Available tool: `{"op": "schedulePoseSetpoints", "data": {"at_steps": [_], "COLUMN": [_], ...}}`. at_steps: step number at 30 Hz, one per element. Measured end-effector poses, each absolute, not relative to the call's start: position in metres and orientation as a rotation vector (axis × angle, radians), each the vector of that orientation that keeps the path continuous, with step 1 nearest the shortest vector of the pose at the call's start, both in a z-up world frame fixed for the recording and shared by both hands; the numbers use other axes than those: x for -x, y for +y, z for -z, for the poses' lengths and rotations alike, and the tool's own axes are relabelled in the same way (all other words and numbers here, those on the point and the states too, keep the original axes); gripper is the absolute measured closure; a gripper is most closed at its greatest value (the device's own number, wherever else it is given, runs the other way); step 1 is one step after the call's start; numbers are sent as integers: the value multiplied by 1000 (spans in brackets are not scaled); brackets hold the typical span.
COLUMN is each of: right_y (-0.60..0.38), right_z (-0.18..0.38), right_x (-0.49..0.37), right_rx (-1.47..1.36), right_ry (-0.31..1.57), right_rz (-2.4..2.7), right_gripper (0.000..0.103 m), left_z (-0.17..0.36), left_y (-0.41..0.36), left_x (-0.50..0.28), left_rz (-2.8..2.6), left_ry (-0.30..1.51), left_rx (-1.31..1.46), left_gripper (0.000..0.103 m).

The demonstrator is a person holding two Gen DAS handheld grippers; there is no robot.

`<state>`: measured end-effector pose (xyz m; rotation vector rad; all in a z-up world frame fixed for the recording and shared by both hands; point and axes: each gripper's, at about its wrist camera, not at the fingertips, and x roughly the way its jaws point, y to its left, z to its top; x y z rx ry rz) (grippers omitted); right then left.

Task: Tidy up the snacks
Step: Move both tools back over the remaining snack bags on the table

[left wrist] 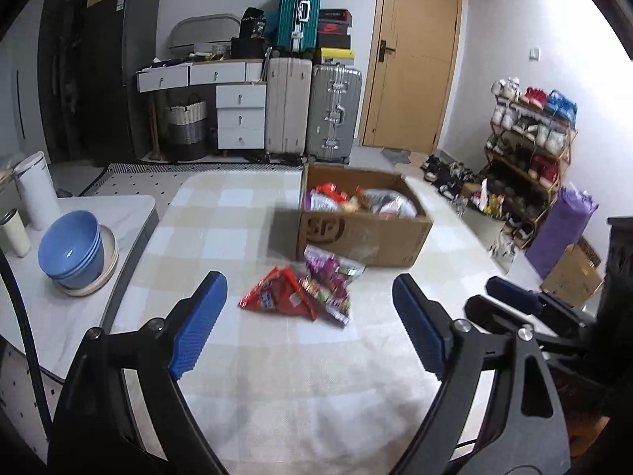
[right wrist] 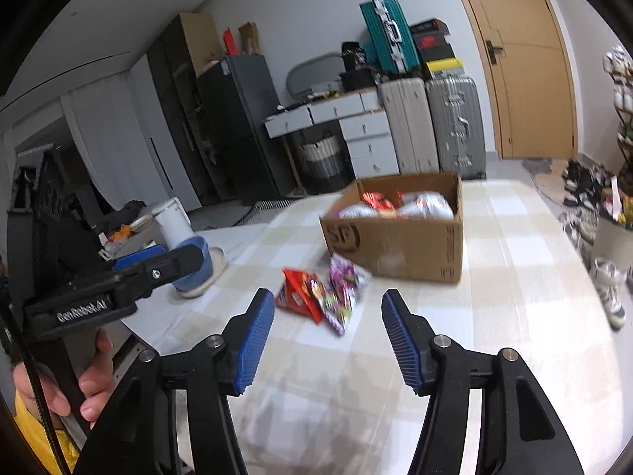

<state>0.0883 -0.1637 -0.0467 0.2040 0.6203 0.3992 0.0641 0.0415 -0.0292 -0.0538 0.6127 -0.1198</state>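
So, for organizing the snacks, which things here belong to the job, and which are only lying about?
Belong to the job:
red snack bag
purple snack bag
cardboard box with snacks inside
left gripper and right gripper, both open

Only lying about:
blue bowls
white canister
suitcases
shoe rack

1. Even, cool indoor light, moderately bright; no hard glare.
2. Motion blur smears the red and purple snack packets (left wrist: 300, 295) and the brown cardboard box (right wrist: 399, 233).
3. Soft shadow lies left of the box on the checked tabletop (left wrist: 221, 213).
4. Fisheye bending curves walls; corners vignette black.
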Motion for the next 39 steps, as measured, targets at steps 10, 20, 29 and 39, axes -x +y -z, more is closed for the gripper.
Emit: {"op": "schedulePoseSetpoints", "data": {"at_steps": [10,20,29,39], "right_y": [-168,-159,-142,-129], "right_z": [81,87,94,119], "right_x": [-108,-120,-151,-212], "right_rx": [-229,-213,-185,-222], "right_ry": [688,697,735,825], "right_rz": [-361,-365,-410,-435], "right_gripper": [45,24,11,9], "left_z": [99,107,121,145], "left_y": [50,47,60,82], "left_x": [-88,-115,-139,-181], "left_rz": [79,31,9,-20], "left_ry": [743,764,786,839], "left_rx": [133,97,95,141], "left_gripper": [19,19,8,1]}}
